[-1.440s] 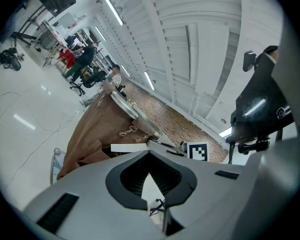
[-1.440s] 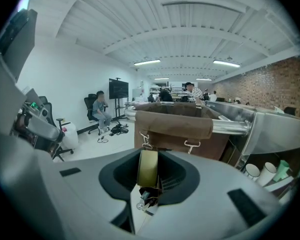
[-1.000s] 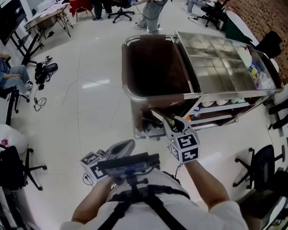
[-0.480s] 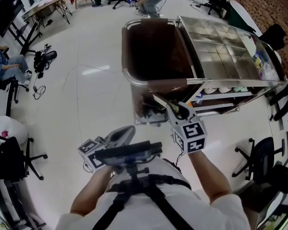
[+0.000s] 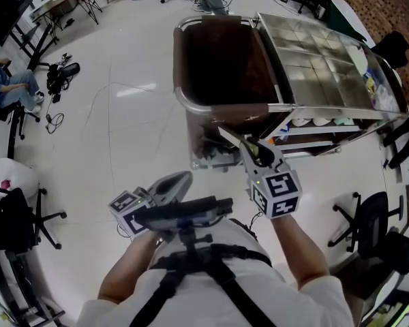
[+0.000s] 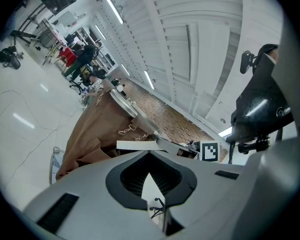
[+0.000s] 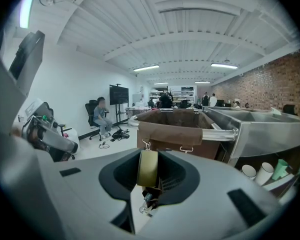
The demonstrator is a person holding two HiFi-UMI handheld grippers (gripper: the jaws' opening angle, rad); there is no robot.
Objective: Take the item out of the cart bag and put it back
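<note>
The cart's brown bag [image 5: 221, 67] hangs open in its steel frame at the top middle of the head view, and also shows as the bag [image 7: 172, 129] and the bag [image 6: 87, 134]. Just in front of its near rim, my right gripper [image 5: 240, 144] is shut on an olive-tan roll [image 5: 260, 154]. In the right gripper view the roll [image 7: 148, 169] stands on edge between the jaws of the right gripper [image 7: 150, 151]. My left gripper [image 5: 184, 179] is held close to my chest, away from the cart. Its jaws meet at the tip of the left gripper [image 6: 149, 153] with nothing between them.
A steel cart top [image 5: 320, 67] with several compartments adjoins the bag on the right, with cups [image 5: 313, 122] on a shelf beneath. Office chairs [image 5: 368, 230] stand at right and another chair [image 5: 13, 227] at left. A seated person [image 7: 100, 116] and floor cables [image 5: 58, 80] lie farther left.
The head view has shifted slightly, so the cart sits a little lower in the picture. The right gripper keeps the roll near the bag's front rim. The left gripper has stayed put.
</note>
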